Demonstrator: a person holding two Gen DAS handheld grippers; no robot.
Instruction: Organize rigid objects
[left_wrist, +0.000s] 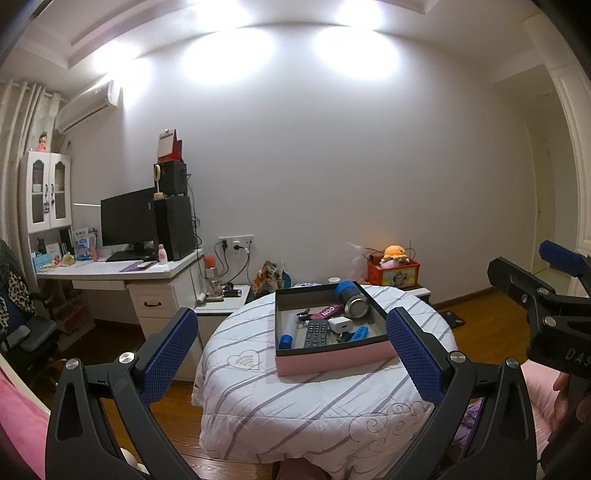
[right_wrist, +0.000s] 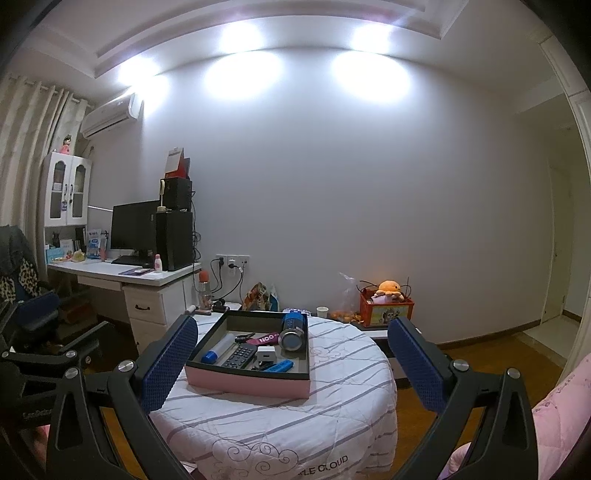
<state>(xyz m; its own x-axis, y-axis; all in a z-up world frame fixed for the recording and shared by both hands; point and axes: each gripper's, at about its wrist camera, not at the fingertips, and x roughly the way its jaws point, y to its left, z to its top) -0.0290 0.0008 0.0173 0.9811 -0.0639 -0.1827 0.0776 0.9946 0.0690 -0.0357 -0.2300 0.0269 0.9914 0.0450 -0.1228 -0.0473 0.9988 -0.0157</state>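
A pink box (left_wrist: 332, 360) with a dark inside sits on a round table under a striped white quilt (left_wrist: 295, 402). In it lie a black remote (left_wrist: 316, 333), a white charger (left_wrist: 340, 324), a blue-capped tube (left_wrist: 286, 334), a blue and steel flask (left_wrist: 351, 298) and a pink tag (left_wrist: 328, 311). The box (right_wrist: 251, 384) also shows in the right wrist view with the remote (right_wrist: 240, 356) and flask (right_wrist: 293, 330). My left gripper (left_wrist: 291, 354) is open and empty, held back from the table. My right gripper (right_wrist: 291, 360) is open and empty too.
A white desk (left_wrist: 122, 273) with a monitor and speakers stands at the left by an office chair (left_wrist: 22, 325). A low white cabinet (left_wrist: 221, 302) and a red toy box (left_wrist: 393, 273) stand behind the table. Pink bedding (right_wrist: 557, 413) lies at the right.
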